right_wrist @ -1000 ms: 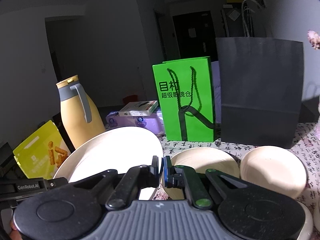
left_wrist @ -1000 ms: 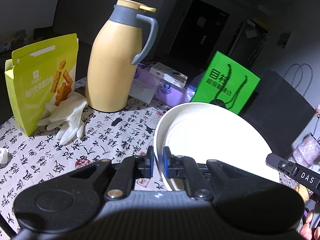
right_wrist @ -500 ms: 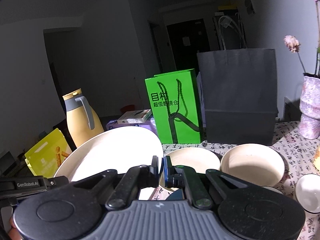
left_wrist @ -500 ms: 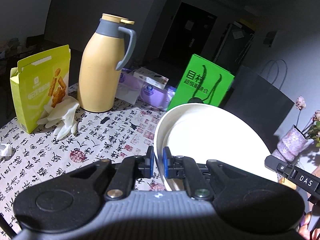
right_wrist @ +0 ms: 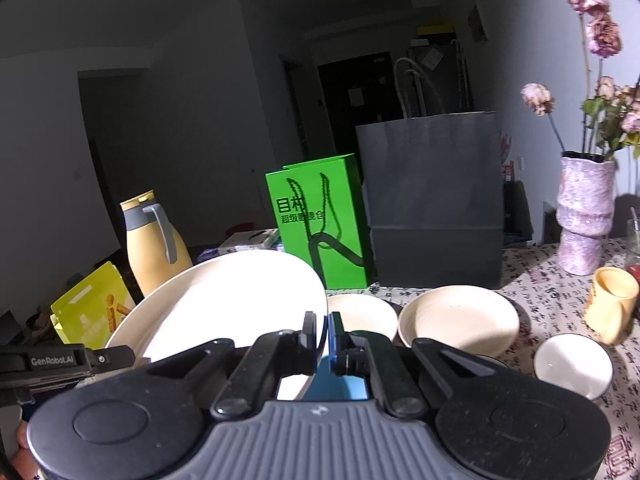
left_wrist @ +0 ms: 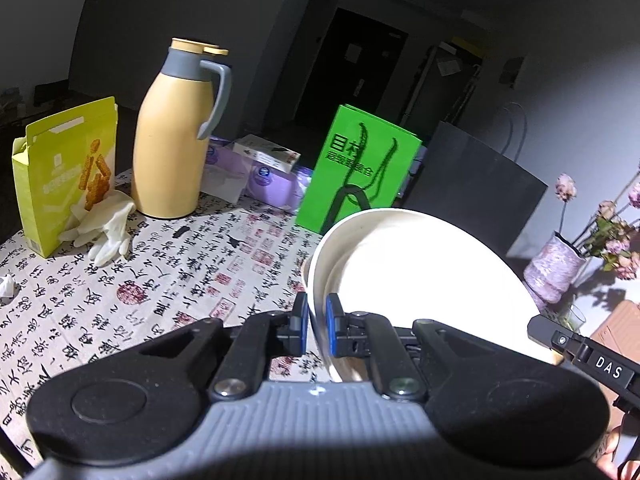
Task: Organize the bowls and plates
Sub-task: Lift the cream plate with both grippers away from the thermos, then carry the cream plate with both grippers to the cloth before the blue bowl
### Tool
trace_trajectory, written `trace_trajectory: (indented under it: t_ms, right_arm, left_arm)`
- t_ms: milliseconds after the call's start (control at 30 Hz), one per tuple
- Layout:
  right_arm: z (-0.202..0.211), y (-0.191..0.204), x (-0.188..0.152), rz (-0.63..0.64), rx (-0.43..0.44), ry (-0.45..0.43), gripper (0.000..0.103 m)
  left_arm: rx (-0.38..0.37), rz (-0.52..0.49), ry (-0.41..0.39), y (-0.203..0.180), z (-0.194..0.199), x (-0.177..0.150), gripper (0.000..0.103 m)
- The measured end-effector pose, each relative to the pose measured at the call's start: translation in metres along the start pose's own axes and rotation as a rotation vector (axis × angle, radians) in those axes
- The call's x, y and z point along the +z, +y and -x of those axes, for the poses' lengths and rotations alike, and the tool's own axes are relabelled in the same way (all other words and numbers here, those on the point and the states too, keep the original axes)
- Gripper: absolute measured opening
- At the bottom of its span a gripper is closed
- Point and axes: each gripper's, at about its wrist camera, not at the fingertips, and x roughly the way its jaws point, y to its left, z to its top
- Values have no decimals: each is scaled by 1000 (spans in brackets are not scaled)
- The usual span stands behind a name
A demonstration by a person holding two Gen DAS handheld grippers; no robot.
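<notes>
Large round cream plate [left_wrist: 420, 276], held tilted above the calligraphy-print tabletop [left_wrist: 168, 280]: the left gripper [left_wrist: 316, 322] pinches its left rim, the right gripper [right_wrist: 320, 330] its right rim. Compared with a second earlier, the plate has travelled rightward and slightly up; the yellow thermos jug [left_wrist: 172, 140] and green paper bag [right_wrist: 320, 224] look farther away, and a lilac vase [right_wrist: 584, 212], yellow mug [right_wrist: 612, 300] and small white bowl [right_wrist: 574, 364] have entered view beside two cream bowls [right_wrist: 460, 320].

A cream plate [left_wrist: 420, 264], yellow flask [left_wrist: 170, 148], green bag [left_wrist: 356, 172] and calligraphy-printed tablecloth [left_wrist: 180, 272].
</notes>
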Motion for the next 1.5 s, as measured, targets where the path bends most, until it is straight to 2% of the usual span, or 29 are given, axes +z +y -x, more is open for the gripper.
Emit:
trace_trajectory:
  t_ms: [833, 1500]
  right_arm:
    - [88, -65, -43, -79, -61, -84, 5]
    - [117, -103, -87, -126, -105, -72, 5]
  left_arm:
    - [-96, -93, 5, -62, 34, -56, 10]
    - [-130, -152, 52, -88, 38, -98, 10]
